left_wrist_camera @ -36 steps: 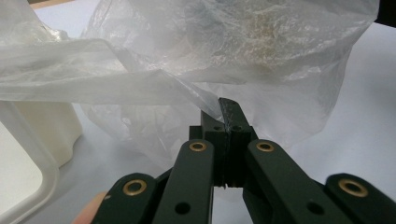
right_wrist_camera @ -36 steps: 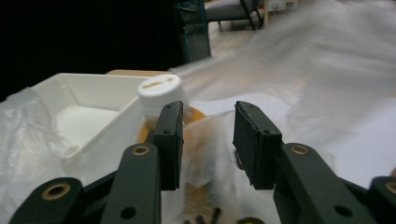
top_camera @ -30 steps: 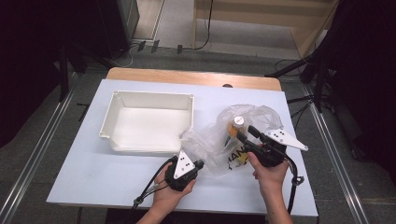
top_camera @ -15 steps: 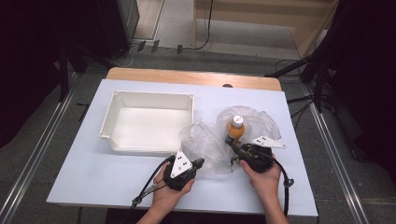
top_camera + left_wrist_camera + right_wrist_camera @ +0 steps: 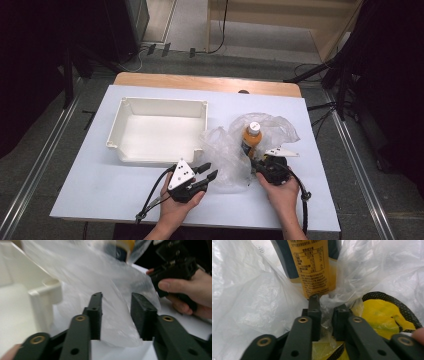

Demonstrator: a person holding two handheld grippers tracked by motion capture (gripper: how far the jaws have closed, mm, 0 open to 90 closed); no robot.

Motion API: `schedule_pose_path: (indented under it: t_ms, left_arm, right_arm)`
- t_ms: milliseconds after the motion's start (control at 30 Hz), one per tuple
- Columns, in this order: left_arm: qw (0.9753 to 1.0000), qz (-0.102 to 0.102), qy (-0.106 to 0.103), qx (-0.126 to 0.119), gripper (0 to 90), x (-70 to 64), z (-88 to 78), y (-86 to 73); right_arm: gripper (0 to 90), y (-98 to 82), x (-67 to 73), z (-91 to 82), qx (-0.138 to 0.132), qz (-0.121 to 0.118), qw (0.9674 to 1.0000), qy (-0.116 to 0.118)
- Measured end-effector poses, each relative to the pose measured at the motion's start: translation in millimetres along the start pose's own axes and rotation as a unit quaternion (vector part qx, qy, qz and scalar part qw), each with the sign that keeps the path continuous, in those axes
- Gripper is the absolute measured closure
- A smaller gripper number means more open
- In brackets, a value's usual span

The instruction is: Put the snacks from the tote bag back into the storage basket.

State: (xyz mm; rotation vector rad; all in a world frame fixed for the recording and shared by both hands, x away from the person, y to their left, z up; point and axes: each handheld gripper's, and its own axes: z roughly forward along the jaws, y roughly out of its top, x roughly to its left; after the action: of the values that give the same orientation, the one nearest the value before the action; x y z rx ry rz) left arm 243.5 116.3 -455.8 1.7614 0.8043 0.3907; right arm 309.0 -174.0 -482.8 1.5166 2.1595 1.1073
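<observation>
We are working on a clear plastic bag (image 5: 235, 152) that lies crumpled on the white table (image 5: 100, 190), just right of the white tray (image 5: 160, 131), with an orange bottle (image 5: 251, 139) standing upright inside it. The film is thin, light and limp, probably slippery, so we judge it will slide and bunch rather than hold shape; the loose rim folds are the place to pinch, while the bottle gives the only weight. Our right gripper (image 5: 327, 306) points away from us at the near right of the bag, and its jaws have just been closing, now pinched on a gathered fold at the bottle's foot. Our left gripper (image 5: 117, 303), held low and level at the bag's near left edge, has just been opening; its jaws stand apart with film between them, ungripped.
</observation>
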Motion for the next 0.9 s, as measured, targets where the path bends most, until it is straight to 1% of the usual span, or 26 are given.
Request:
schedule_pose_path:
  t_ms: [33, 67, 100, 133, 167, 200, 233, 267, 300, 333, 367, 400, 433, 500, 533, 567, 600, 633, 667, 700, 733, 767, 800, 833, 867, 900]
  left_arm:
    - [0.9999, 0.004, 0.007, -0.010, 57.7, -0.3, -3.3, 2.5]
    - [0.9996, 0.011, 0.012, -0.023, 57.7, -0.9, -6.7, 5.8]
    - [0.9991, 0.018, 0.022, -0.032, 51.0, -1.9, -10.2, 10.1]
    - [0.9985, 0.023, 0.028, -0.042, 46.6, -2.6, -13.1, 15.4]
    - [0.9975, 0.022, 0.040, -0.054, 40.2, -3.1, -17.1, 27.8]
    - [0.9972, 0.021, 0.045, -0.056, 35.3, -2.6, -18.0, 34.3]
    - [0.9972, 0.021, 0.045, -0.056, 30.9, -2.6, -18.0, 34.3]
    - [0.9970, 0.018, 0.044, -0.062, 30.9, -1.8, -18.7, 41.7]
    - [0.9967, 0.018, 0.043, -0.066, 29.1, -1.0, -18.7, 45.8]
    - [0.9964, 0.017, 0.047, -0.068, 27.9, -0.3, -17.4, 51.0]
    - [0.9964, 0.019, 0.052, -0.064, 27.1, 0.8, -14.8, 56.0]
    - [0.9966, 0.019, 0.059, -0.054, 25.1, 3.2, -9.8, 61.8]
    - [0.9969, 0.015, 0.062, -0.047, 25.1, 5.4, -5.9, 64.7]
    - [0.9981, -0.003, 0.060, -0.015, 25.2, 13.4, 6.0, 69.8]
    - [0.9978, -0.012, 0.064, 0.003, 27.9, 16.3, 12.1, 70.6]
    - [0.9969, -0.017, 0.074, 0.022, 42.9, 18.6, 17.4, 70.7]
    - [0.9957, -0.018, 0.083, 0.038, 52.8, 19.9, 22.3, 70.0]
    - [0.9946, -0.016, 0.087, 0.054, 65.2, 20.1, 26.5, 68.5]
    - [0.9945, -0.011, 0.081, 0.066, 65.2, 19.9, 29.3, 66.7]
    - [0.9951, -0.007, 0.067, 0.072, 84.5, 17.9, 31.2, 64.5]
    - [0.9956, -0.003, 0.057, 0.074, 84.5, 16.0, 31.7, 63.4]
    - [0.9968, 0.008, 0.030, 0.074, 90.0, 9.8, 32.4, 61.0]
    - [0.9968, 0.008, 0.030, 0.074, 90.0, 9.8, 32.4, 61.0]
    - [0.9968, 0.014, 0.022, 0.075, 90.0, 5.4, 33.8, 59.3]
    - [0.9962, 0.023, 0.019, 0.082, 90.0, 1.2, 36.3, 57.0]
    - [0.9955, 0.026, 0.014, 0.090, 90.0, -2.4, 39.4, 53.9]
  right_arm:
    - [77.9, -0.2, -0.4, 0.0, -0.001, 0.002, 1.0000, 0.004]
    - [77.9, -0.2, -0.4, 0.0, -0.001, 0.002, 1.0000, 0.004]
    - [76.9, -0.5, -2.1, -0.5, -0.002, 0.007, 1.0000, 0.006]
    - [76.8, -0.6, -2.7, -0.3, -0.004, 0.008, 0.9999, 0.006]
    - [76.6, -0.6, -2.7, -0.3, -0.005, 0.010, 0.9999, 0.007]
    - [76.5, -0.8, -2.7, -0.3, -0.005, 0.010, 0.9999, 0.006]
    - [76.5, -0.8, -2.7, -0.3, -0.005, 0.010, 0.9999, 0.006]
    - [76.5, -0.9, -2.2, -0.2, -0.006, 0.009, 0.9999, 0.004]
    - [76.0, -1.2, -1.4, -0.2, -0.007, 0.007, 0.9999, 0.002]
    - [74.4, -1.2, -1.0, -0.2, -0.007, 0.008, 0.9999, 0.002]
    - [71.6, -1.4, -1.0, -0.3, -0.009, 0.011, 0.9999, 0.000]
    - [69.5, -1.7, -2.3, -0.5, -0.013, 0.020, 0.9997, -0.007]
    - [69.5, -1.7, -2.3, -0.5, -0.013, 0.020, 0.9997, -0.007]
    - [68.8, -2.0, -3.7, -0.7, -0.016, 0.027, 0.9995, -0.003]
    - [68.6, -2.1, -4.2, -1.1, -0.015, 0.028, 0.9995, -0.002]
    - [68.5, -2.3, -4.2, -1.1, -0.016, 0.027, 0.9995, -0.002]
    - [68.5, -2.4, -3.8, -1.1, -0.016, 0.027, 0.9995, -0.002]
    - [68.5, -2.5, -3.8, -1.2, -0.016, 0.026, 0.9995, -0.002]
    - [68.5, -2.5, -3.8, -1.2, -0.016, 0.026, 0.9995, -0.002]
    - [68.4, -2.6, -3.9, -1.1, -0.017, 0.026, 0.9995, -0.002]
    - [68.4, -2.6, -3.9, -1.1, -0.017, 0.026, 0.9995, -0.002]
    - [67.6, -2.6, -4.1, -1.2, -0.017, 0.025, 0.9995, 0.000]
    - [67.3, -2.6, -4.1, -1.2, -0.017, 0.025, 0.9996, 0.000]
    - [67.3, -2.6, -4.1, -1.2, -0.017, 0.025, 0.9996, 0.000]
    - [67.2, -2.7, -4.1, -1.4, -0.017, 0.024, 0.9996, 0.000]
    - [67.0, -2.8, -3.9, -1.4, -0.018, 0.024, 0.9996, 0.000]
